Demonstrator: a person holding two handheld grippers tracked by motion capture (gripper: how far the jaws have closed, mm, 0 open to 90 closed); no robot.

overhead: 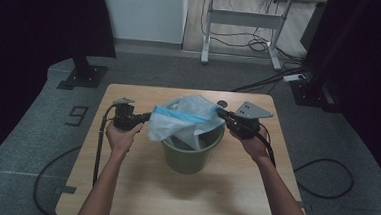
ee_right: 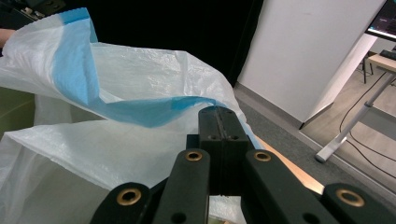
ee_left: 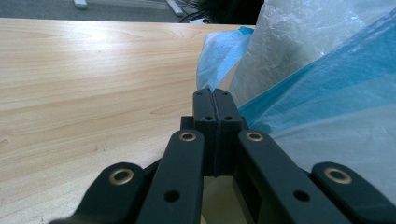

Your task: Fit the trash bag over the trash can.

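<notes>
A white plastic bag with a blue band (overhead: 185, 118) hangs over an olive green bin (overhead: 188, 157) in the middle of the wooden table (overhead: 138, 189). My left gripper (overhead: 150, 116) is shut on the bag's blue-banded rim at its left side; in the left gripper view the jaws meet at the bag's edge (ee_left: 299, 93), gripper (ee_left: 215, 93). My right gripper (overhead: 220, 111) is shut on the rim at the bag's right side, and the right gripper view has the blue band (ee_right: 140, 112) running into its closed jaws, gripper (ee_right: 218, 111). The bag's mouth is stretched between both grippers above the bin.
A small round dark mark (overhead: 222, 102) lies on the table behind the bin. Cables trail from both grippers off the table sides. A desk frame (overhead: 244, 20) and floor cables stand far behind. Dark stands flank the table.
</notes>
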